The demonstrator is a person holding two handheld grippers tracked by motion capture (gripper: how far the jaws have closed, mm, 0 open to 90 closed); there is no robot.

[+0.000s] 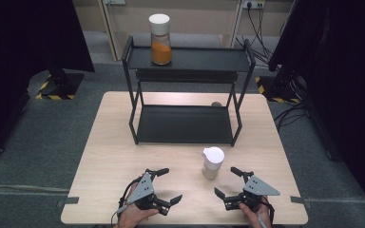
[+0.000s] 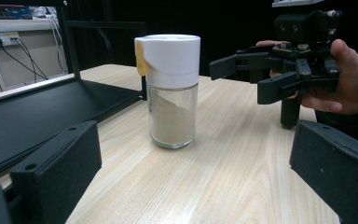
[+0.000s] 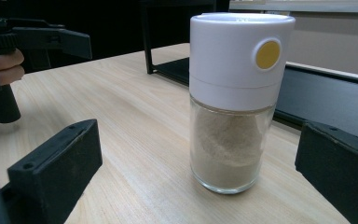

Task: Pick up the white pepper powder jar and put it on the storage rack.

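A glass jar [image 1: 213,163] of beige powder with a white lid and a yellow dot stands on the wooden table [image 1: 109,156] in front of the rack. My left gripper [image 1: 170,185] rests open to the jar's left, a short way off. To the jar's right, my right gripper [image 1: 226,181] is open too. The jar [image 2: 172,93] stands ahead between the left gripper's [image 2: 191,182] jaws, with the right gripper [image 2: 261,77] beyond it. In the right gripper view the jar [image 3: 235,102] is close ahead of that gripper [image 3: 196,186], untouched.
A black two-tier rack [image 1: 185,124] stands mid-table. A jar of orange powder [image 1: 160,40] with a white lid sits on its top shelf. A small brown object [image 1: 216,103] lies behind the lower shelf. Dark curtains flank the table.
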